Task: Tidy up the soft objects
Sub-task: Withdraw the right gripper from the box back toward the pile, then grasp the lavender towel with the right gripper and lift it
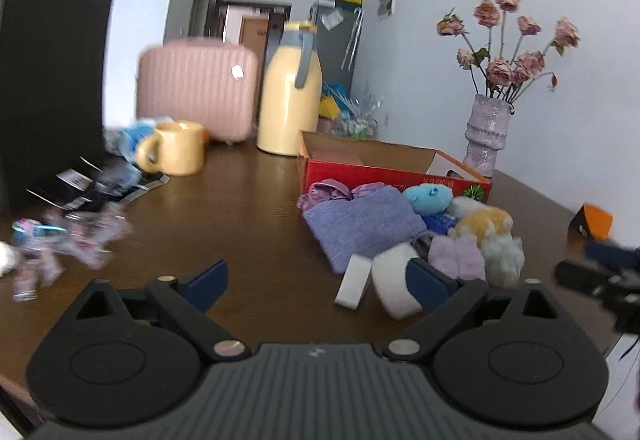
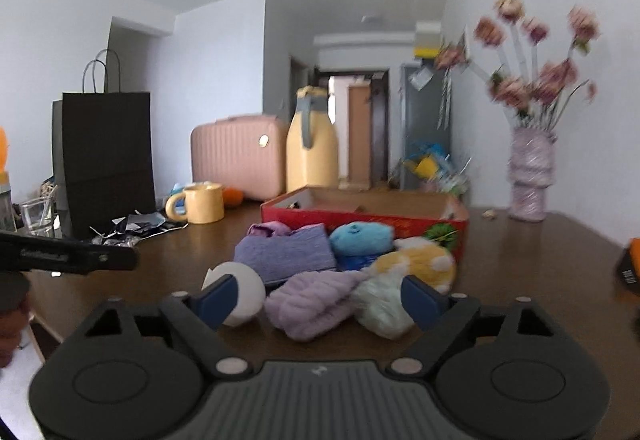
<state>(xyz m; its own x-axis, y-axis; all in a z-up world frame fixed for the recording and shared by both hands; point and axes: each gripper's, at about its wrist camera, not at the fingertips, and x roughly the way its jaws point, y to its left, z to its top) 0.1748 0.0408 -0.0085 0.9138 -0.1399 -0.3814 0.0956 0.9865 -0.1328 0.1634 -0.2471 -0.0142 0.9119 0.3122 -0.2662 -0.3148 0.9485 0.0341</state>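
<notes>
The soft things lie heaped on the brown table [image 2: 520,268], just in front of the red box [image 2: 360,218]: a purple cloth [image 2: 286,252], a blue plush [image 2: 360,238], a yellow plush [image 2: 420,264], a lilac fluffy piece [image 2: 316,304] and a pale green one [image 2: 380,306]. The right gripper [image 2: 324,300] is near the heap, fingers apart, nothing clamped. The left gripper [image 1: 320,280] is spread too, empty, beside a white roll [image 1: 394,276]. Behind stand a yellow mug [image 2: 200,203], a jug [image 2: 312,148] and a vase [image 2: 530,176].
</notes>
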